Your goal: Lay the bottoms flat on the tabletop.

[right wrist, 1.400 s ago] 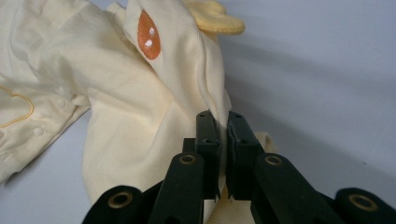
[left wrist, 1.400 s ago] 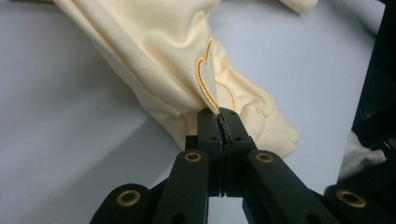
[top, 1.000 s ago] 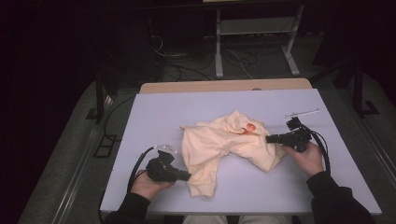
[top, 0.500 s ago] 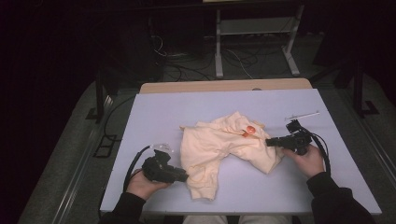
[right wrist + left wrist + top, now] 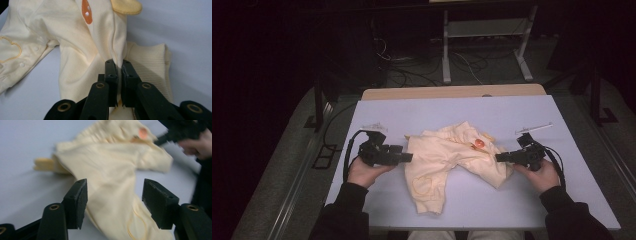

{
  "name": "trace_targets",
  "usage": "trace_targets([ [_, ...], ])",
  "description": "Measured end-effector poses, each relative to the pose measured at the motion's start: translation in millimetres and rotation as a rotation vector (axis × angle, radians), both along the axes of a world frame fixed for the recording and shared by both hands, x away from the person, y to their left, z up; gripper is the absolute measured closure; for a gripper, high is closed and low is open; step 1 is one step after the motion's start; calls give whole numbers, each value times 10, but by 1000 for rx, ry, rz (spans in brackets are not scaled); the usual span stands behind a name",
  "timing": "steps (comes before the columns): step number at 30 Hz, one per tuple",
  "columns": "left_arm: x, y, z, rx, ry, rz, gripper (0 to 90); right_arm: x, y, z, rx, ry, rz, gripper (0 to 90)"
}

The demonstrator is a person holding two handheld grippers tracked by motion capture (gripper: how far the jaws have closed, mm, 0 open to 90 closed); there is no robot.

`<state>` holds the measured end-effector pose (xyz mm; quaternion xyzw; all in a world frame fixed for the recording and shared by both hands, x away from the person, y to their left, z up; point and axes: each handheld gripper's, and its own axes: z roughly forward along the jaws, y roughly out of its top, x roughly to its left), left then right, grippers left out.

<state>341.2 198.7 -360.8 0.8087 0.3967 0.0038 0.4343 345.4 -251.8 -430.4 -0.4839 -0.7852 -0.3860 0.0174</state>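
Note:
A crumpled pale yellow baby garment [image 5: 447, 160] with an orange patch [image 5: 479, 144] lies mid-table. My right gripper [image 5: 500, 157] is shut on a fold of the garment [image 5: 110, 42] at its right side, the cloth pinched between the jaws. My left gripper [image 5: 408, 158] is open at the garment's left edge. In the left gripper view the garment [image 5: 112, 180] runs between and beyond the spread jaws, which do not press it. A stitched yellow outline [image 5: 10, 50] marks one part of the cloth.
The lavender table top [image 5: 562, 130] has bare room on all sides of the garment. Two small clear strips lie on it, one at the far left [image 5: 372, 126] and one at the far right [image 5: 534, 128]. Dark floor, cables and a metal stand lie beyond.
My left gripper has moved forward and right, from the front left of the table up to the garment's left edge. The right gripper stays shut on the cloth.

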Motion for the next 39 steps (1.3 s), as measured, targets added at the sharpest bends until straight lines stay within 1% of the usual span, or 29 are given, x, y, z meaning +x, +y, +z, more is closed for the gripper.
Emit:
trace_targets([
  [1,66,-22,-7,0,-6,30,360,-2,3,-1,-1,-1,1,835],
  [3,161,-44,-31,1,-12,67,359,-3,4,-1,-1,-1,1,836],
  [5,272,-78,-63,33,-32,102,359,-4,1,0,0,-3,3,835],
  [7,364,-98,-88,48,-40,128,358,-5,0,-1,0,-2,4,835],
  [8,407,-105,-102,36,-33,140,358,-4,1,-4,-1,-2,4,835],
  [10,478,-119,-123,30,-25,162,357,-4,4,-8,-1,-2,4,835],
  [13,576,-150,-168,20,-1,202,336,-8,9,-11,-2,0,7,835],
  [14,605,-160,-198,15,19,224,336,-9,9,-13,-2,0,8,835],
  [15,623,-166,-223,13,40,235,336,-10,10,-16,-3,0,9,835],
  [16,645,-176,-264,13,75,239,337,-11,11,-17,-5,0,10,835],
  [17,663,-198,-317,24,115,231,339,-13,12,-16,-5,-2,9,835],
  [18,669,-216,-356,44,139,225,345,-15,12,-15,-4,-2,10,835],
  [19,668,-232,-391,53,154,218,375,-18,13,-12,-4,0,10,835],
  [21,656,-248,-442,50,177,195,512,-22,17,-11,-3,1,11,833],
  [22,649,-257,-462,53,188,188,604,-24,21,-11,-3,2,14,833],
  [23,646,-263,-478,71,194,173,682,-25,25,-13,-6,1,16,833],
  [24,640,-269,-487,78,197,167,726,-26,30,-11,-6,1,16,832],
  [26,624,-274,-509,75,208,147,818,-23,32,-8,-4,2,17,826],
  [27,614,-277,-520,82,210,136,827,-21,31,-4,-2,4,16,817],
  [29,603,-276,-538,83,216,126,834,-17,33,28,-5,-5,12,762],
  [31,591,-269,-559,76,217,119,838,-21,38,107,-15,-39,-3,667],
  [32,587,-266,-563,75,217,117,838,-24,39,177,-15,-71,-2,626],
  [33,582,-265,-571,75,215,112,838,-26,47,226,-22,-91,-1,595],
  [34,582,-267,-577,77,215,103,838,-22,63,306,-29,-132,8,558],
  [35,582,-279,-586,84,215,100,838,-11,75,353,-28,-152,13,533],
  [36,584,-283,-590,89,214,96,838,21,101,415,-22,-185,21,496],
  [37,584,-294,-596,92,212,99,838,48,122,445,-17,-195,24,477],
  [38,583,-303,-599,90,212,99,838,116,168,476,-8,-201,29,457],
  [39,580,-317,-603,93,208,94,838,164,200,487,-10,-201,28,443],
])
